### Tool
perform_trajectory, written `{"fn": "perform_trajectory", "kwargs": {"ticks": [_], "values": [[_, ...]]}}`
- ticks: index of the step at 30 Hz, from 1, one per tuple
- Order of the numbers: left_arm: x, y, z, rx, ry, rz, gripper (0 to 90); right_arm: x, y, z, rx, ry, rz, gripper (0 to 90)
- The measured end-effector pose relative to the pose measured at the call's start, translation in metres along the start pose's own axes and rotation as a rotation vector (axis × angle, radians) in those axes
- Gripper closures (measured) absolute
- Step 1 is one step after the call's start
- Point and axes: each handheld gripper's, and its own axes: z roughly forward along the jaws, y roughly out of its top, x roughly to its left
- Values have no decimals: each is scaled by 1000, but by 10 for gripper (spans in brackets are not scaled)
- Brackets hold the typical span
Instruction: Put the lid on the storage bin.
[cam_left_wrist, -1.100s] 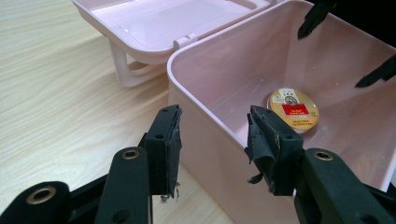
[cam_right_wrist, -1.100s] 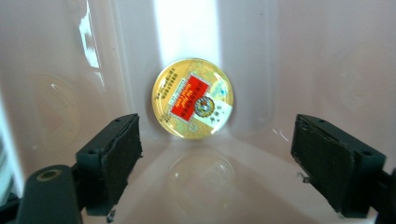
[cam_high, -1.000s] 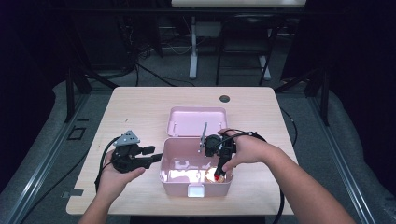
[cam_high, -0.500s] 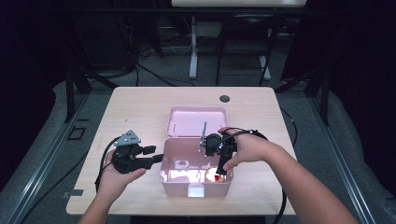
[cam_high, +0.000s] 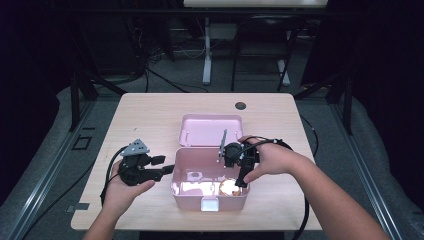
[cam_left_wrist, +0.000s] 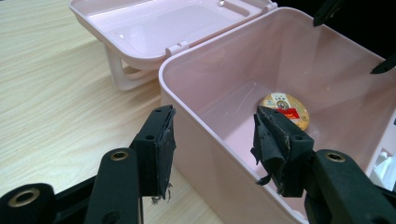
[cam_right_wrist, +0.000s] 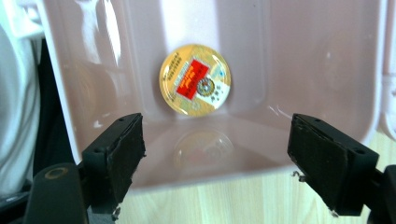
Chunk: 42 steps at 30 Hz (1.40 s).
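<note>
Glare on the pink box (cam_high: 210, 192) floor blurs the round tin (cam_high: 229, 187); both grippers spread, left gripper (cam_high: 167, 170) just widened.

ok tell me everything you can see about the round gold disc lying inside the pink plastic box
The round gold disc looks flat and shiny, like a foil-wrapped token or a small tin lid. A red rectangular label crosses its face beside a small round emblem on a pale patch, with print too fine to read. It lies flat, face up, on the floor of the open pink plastic box, toward the box's near right corner in the high view. Its reflection shows on the glossy wall beside it. Nothing but the box floor touches it.
</note>
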Motion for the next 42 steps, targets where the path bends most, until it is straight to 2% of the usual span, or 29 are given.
{"fn": "perform_trajectory", "kwargs": {"ticks": [6, 11, 18, 22, 26, 28, 31, 33, 38, 42], "values": [[1, 1, -1, 1, -10, -3, 484, 0, -10, -10, -16, -16, 17, 182], [2, 0, -2, -6, -13, -7, 486, 4, -20, -17, -34, -27, 5, 191], [3, 1, -4, -15, -20, -12, 491, 8, -37, -26, -76, -36, 45, 191], [4, 0, -4, -18, -20, -22, 492, 8, -47, -28, -114, -64, 72, 189], [5, 0, -4, -23, -15, -28, 485, 6, -56, -26, -170, -59, 124, 190], [5, 0, -4, -21, -13, -24, 487, 6, -58, -25, -179, -64, 143, 190], [6, -1, -4, -30, -3, -25, 486, 10, -58, -21, -203, -90, 219, 193], [6, -1, -4, -28, 2, -26, 488, 12, -57, -19, -221, -104, 251, 193], [6, -2, -3, -24, -8, -25, 486, 13, -56, -16, -310, -140, 383, 202], [6, -2, -1, -26, -9, -26, 482, 12, -56, -11, -358, -146, 419, 211]]}}
